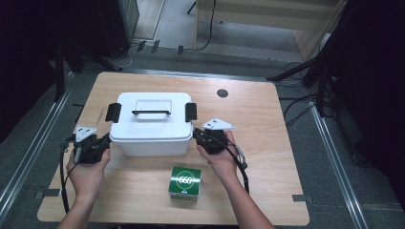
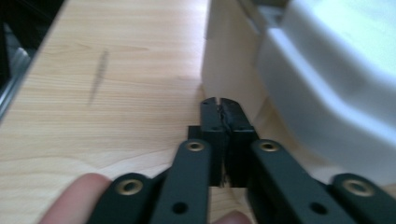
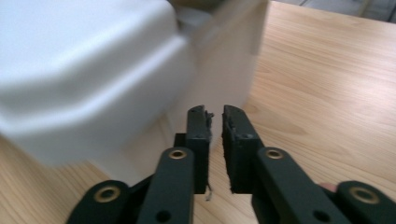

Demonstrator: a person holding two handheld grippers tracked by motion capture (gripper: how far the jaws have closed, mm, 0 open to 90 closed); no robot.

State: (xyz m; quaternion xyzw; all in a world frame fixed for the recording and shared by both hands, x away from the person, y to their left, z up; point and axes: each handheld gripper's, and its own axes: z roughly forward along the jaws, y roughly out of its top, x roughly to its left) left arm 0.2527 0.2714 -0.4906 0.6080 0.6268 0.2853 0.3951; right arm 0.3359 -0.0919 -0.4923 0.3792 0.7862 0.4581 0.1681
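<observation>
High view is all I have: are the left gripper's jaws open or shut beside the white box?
Observer: Shut. The left gripper has its jaws pressed together with nothing between them.
Operator: And the right one?
Observer: The right gripper shows a narrow gap between its jaws, and nothing is in it.
Operator: Is the box between either pair?
Observer: No. The box stands off to one side of each pair, with its lid rim bulging out beside them.

We see a white box [image 1: 152, 125] with black clasps and handle. The small carton [image 1: 185, 182] is green with white figures, and the surface [image 1: 267, 143] is pale wood grain.
</observation>
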